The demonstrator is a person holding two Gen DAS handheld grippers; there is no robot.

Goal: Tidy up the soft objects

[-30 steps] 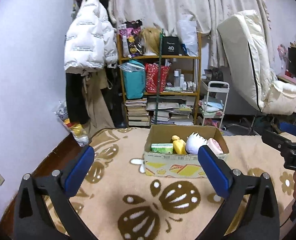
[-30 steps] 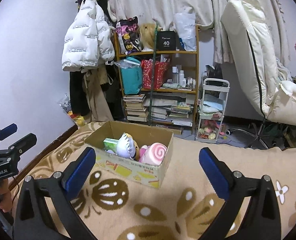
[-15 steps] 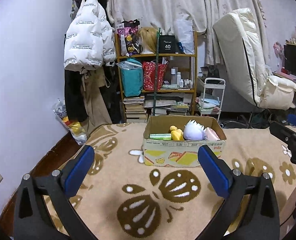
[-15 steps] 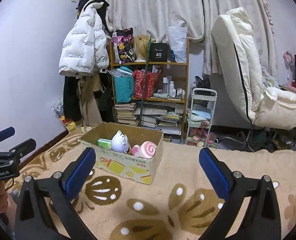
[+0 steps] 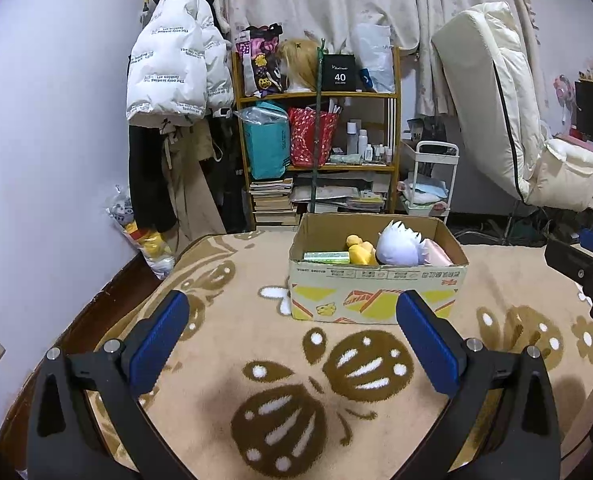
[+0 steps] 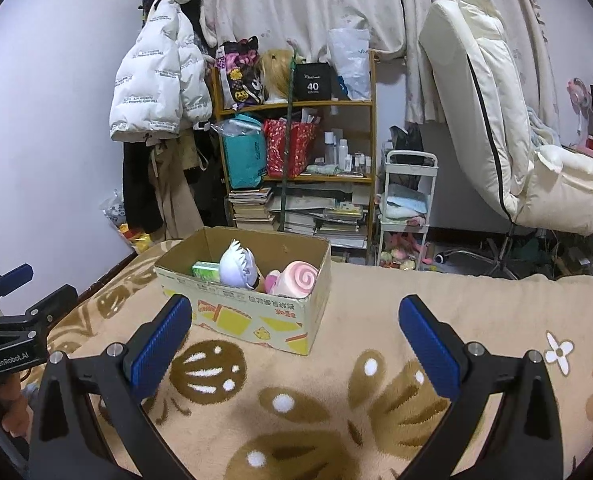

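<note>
A cardboard box [image 5: 376, 288] stands on the beige patterned blanket [image 5: 256, 344]. It holds a green pack [image 5: 326, 257], a yellow plush [image 5: 360, 251], a white spiky plush [image 5: 398, 245] and a pink swirl plush [image 6: 298, 282]. The box also shows in the right wrist view [image 6: 256, 316]. My left gripper [image 5: 292, 328] is open and empty, short of the box. My right gripper [image 6: 294, 334] is open and empty, to the right of the box's front corner.
A wooden shelf [image 5: 316, 152] with bags and books stands behind the bed. A white jacket [image 5: 172, 60] hangs at the left. A white cart [image 6: 404, 208] and a cream recliner [image 6: 496, 120] stand at the right. The bed's dark wooden edge [image 5: 108, 300] runs along the left.
Both grippers have pulled back and lowered a little, so the box looks smaller and farther off. Both stayed open and empty.
</note>
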